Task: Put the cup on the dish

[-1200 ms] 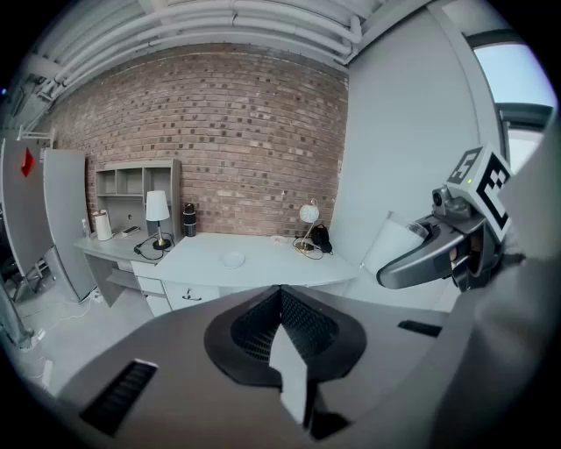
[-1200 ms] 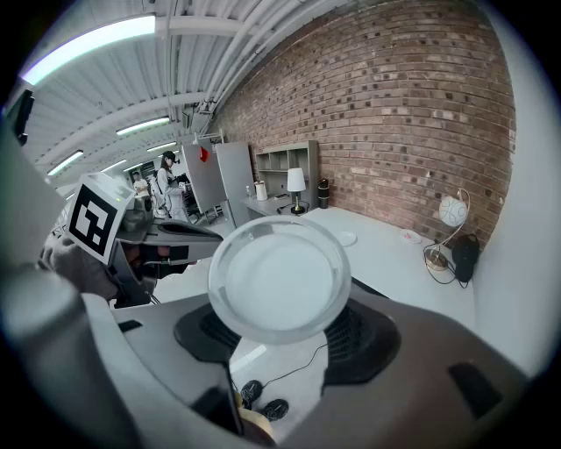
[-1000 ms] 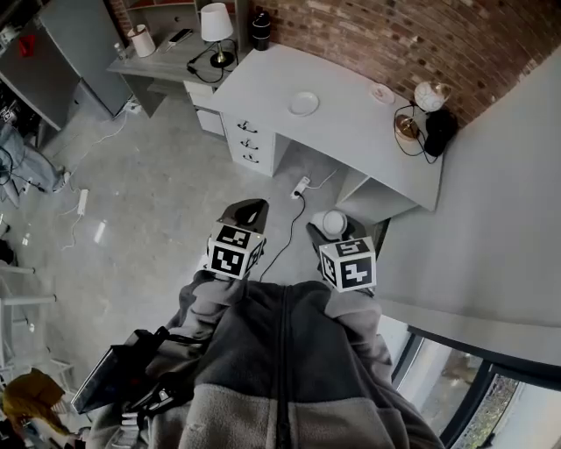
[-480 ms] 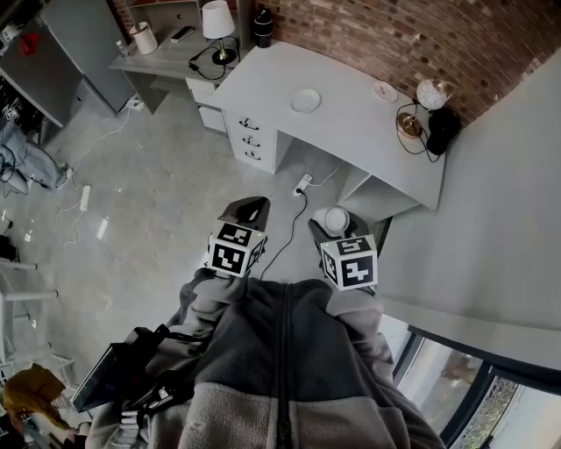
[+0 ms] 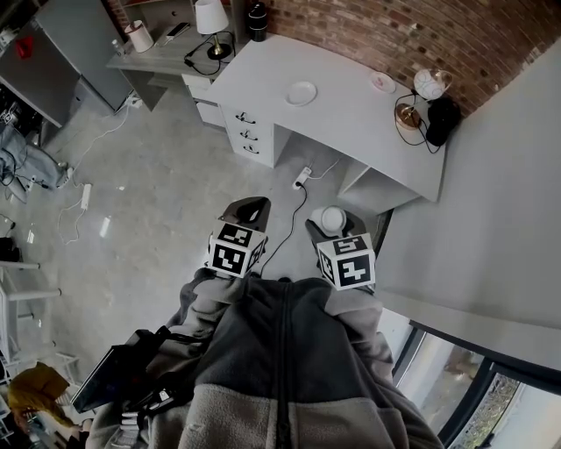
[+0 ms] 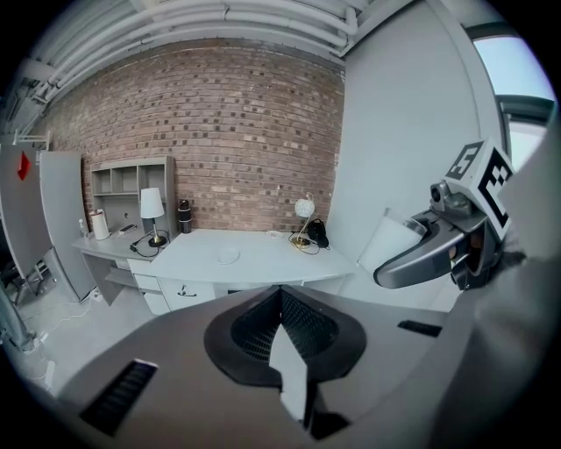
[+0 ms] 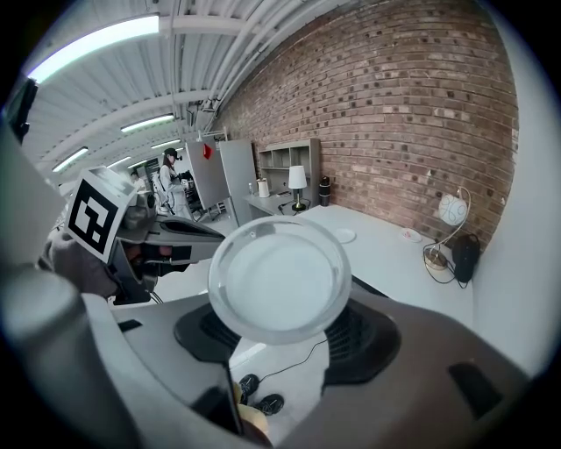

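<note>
My right gripper [image 5: 330,224] is shut on a clear, pale cup [image 5: 332,219], whose round mouth fills the middle of the right gripper view [image 7: 279,279]. The left gripper view shows that cup [image 6: 392,244] from the side. A small white dish [image 5: 301,92] lies on the grey desk [image 5: 351,140] far ahead of both grippers; it also shows small in both gripper views [image 6: 228,256] [image 7: 344,235]. My left gripper [image 5: 247,210] hangs beside the right one over the floor, its jaws together with nothing between them.
A second small dish [image 5: 382,82], a globe lamp [image 5: 428,85] and a dark object [image 5: 440,120] stand at the desk's right end. A table lamp [image 5: 210,22] and a dark bottle [image 5: 256,19] stand at its left. A power strip with a cable [image 5: 301,182] lies on the floor.
The desk sits slightly higher in the head view than before. Both grippers and the cup have kept their places.
</note>
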The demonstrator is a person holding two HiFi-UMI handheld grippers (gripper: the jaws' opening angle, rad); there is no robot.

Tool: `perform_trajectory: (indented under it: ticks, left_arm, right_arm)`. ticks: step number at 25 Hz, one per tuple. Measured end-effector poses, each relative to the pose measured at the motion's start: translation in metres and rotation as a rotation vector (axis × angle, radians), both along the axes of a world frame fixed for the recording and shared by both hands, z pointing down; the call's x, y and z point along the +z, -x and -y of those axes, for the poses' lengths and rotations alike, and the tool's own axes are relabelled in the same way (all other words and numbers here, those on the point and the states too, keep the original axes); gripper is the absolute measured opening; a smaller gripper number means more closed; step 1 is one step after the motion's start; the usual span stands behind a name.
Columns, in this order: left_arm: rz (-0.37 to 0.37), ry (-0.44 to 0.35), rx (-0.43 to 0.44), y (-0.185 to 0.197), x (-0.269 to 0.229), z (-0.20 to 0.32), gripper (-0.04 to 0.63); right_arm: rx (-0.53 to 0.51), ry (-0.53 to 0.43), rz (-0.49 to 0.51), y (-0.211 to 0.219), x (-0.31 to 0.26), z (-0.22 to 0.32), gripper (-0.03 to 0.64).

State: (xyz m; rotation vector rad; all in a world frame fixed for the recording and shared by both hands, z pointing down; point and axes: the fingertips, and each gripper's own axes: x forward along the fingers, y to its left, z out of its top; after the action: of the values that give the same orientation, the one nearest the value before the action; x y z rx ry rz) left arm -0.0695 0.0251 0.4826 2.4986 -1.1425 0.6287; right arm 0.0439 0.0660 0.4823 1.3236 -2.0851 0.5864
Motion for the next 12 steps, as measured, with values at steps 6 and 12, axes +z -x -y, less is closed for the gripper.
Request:
perform_trajectory:
  ticks: [6,12]
  left_arm:
    - [0.011,0.007,-0.020,-0.019,0.011,-0.019,0.005]
    - [-0.003,-0.008,-0.030,-0.029,0.012,-0.028,0.005]
  right_arm:
    - [-0.016,0.007,0.009,-0.021,0.012,-0.018,0.255]
    - [-0.039,0.012,0.010,-0.026,0.016,-0.027,0.255]
